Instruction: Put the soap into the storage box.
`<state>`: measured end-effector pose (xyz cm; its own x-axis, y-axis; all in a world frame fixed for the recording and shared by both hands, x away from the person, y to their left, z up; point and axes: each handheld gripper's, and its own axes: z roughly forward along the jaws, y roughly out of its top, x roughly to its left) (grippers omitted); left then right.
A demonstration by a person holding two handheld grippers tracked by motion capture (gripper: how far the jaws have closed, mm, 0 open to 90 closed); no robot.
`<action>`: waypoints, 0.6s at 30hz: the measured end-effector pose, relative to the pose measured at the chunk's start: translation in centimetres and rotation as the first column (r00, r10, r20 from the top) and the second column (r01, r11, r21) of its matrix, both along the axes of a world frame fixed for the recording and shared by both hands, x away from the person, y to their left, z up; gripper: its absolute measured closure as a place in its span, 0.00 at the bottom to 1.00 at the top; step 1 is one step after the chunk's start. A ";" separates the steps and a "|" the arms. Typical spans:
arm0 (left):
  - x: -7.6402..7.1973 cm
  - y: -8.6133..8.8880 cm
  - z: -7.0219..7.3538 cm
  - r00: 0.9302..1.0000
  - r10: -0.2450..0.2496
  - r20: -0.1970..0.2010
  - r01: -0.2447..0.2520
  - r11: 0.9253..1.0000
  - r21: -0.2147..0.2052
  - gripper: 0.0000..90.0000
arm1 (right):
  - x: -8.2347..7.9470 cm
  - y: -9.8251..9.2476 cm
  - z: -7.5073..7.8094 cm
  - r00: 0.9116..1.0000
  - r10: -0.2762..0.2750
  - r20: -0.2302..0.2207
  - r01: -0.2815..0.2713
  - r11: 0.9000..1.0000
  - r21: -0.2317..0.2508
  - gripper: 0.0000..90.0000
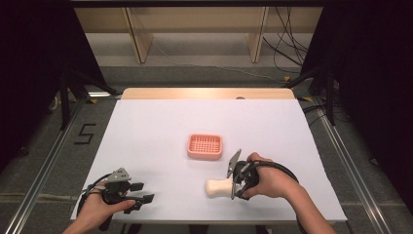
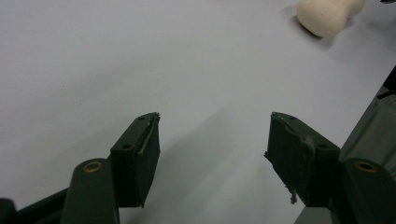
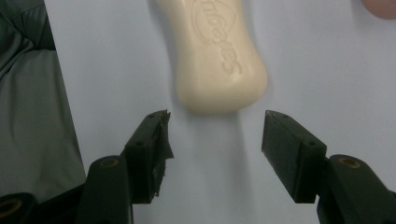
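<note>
Lab recording cell, not a home. White-covered table (image 1: 146, 126) stands on grey carpet, flanked left and right by aluminium floor rails (image 1: 44, 170). Black curtains (image 1: 29, 58) on both sides. Loose cables (image 1: 287, 44) trail at far right, tripod legs (image 1: 65, 97) at far left, a taped "5" (image 1: 85, 133) marks the floor.
</note>
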<state>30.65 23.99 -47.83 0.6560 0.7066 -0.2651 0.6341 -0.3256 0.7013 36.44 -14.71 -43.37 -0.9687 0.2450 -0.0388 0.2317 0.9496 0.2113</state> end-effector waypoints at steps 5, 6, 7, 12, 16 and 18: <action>0.0 0.0 0.0 1.000 -0.001 -0.002 0.001 1.000 0.001 0.38 | 0.2 0.8 0.1 1.000 -0.004 -0.004 0.004 1.000 0.005 0.45; 0.0 0.0 0.0 1.000 0.001 0.001 -0.001 1.000 -0.001 0.38 | 0.5 0.8 0.1 1.000 0.023 0.014 -0.023 1.000 -0.005 0.45; 0.0 0.0 0.0 1.000 -0.002 0.002 0.002 1.000 0.000 0.38 | 0.5 1.0 0.1 1.000 0.012 0.001 -0.012 1.000 -0.012 0.45; 0.0 0.0 0.0 1.000 -0.001 0.003 0.001 1.000 -0.001 0.38 | 0.7 1.7 0.0 1.000 0.011 0.003 -0.011 1.000 -0.008 0.44; 0.0 0.0 0.0 1.000 -0.001 0.001 0.001 1.000 -0.001 0.38 | 0.9 2.4 0.0 1.000 0.020 -0.006 -0.020 1.000 -0.014 0.44; 0.0 0.0 0.0 1.000 0.001 0.001 -0.001 1.000 -0.002 0.38 | 1.1 2.7 0.0 1.000 0.017 -0.008 -0.018 1.000 -0.022 0.44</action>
